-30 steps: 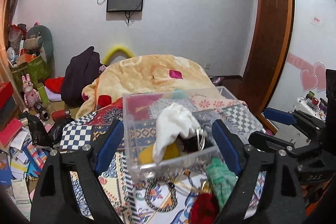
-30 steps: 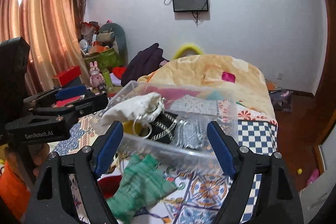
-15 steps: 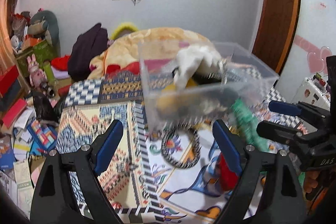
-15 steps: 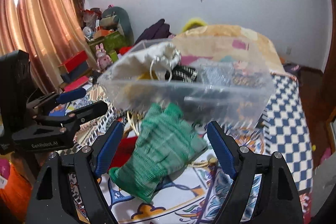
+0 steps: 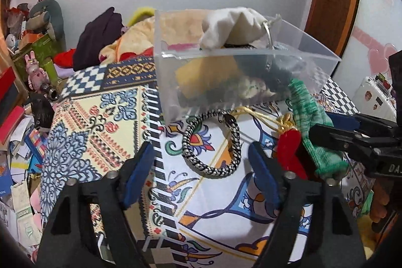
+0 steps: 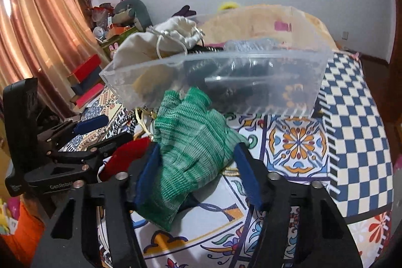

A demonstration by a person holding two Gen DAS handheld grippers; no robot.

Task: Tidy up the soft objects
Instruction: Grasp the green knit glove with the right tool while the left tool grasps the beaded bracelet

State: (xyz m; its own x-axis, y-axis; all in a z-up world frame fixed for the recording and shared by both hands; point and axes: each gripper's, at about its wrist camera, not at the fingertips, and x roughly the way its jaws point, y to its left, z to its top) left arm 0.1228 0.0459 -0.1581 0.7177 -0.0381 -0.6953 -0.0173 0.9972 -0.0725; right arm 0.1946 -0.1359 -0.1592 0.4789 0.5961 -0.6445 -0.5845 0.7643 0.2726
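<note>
The right gripper (image 6: 197, 172) straddles a green knitted glove (image 6: 191, 150) lying on the patterned bedspread (image 6: 351, 129), just in front of the clear plastic box (image 6: 251, 77); its jaws stand wide, touching the cloth but not pinching it. The glove looks light, limp and grippy, so I'd take a bunched fold mid-palm. The left gripper (image 5: 201, 175) gapes empty, nearer than the box, over a black-and-white braided ring (image 5: 213, 142). A red piece (image 6: 123, 155) beside the glove crowds the approach. Inside the box, a white drawstring pouch (image 6: 160, 42) sits heaped.
</note>
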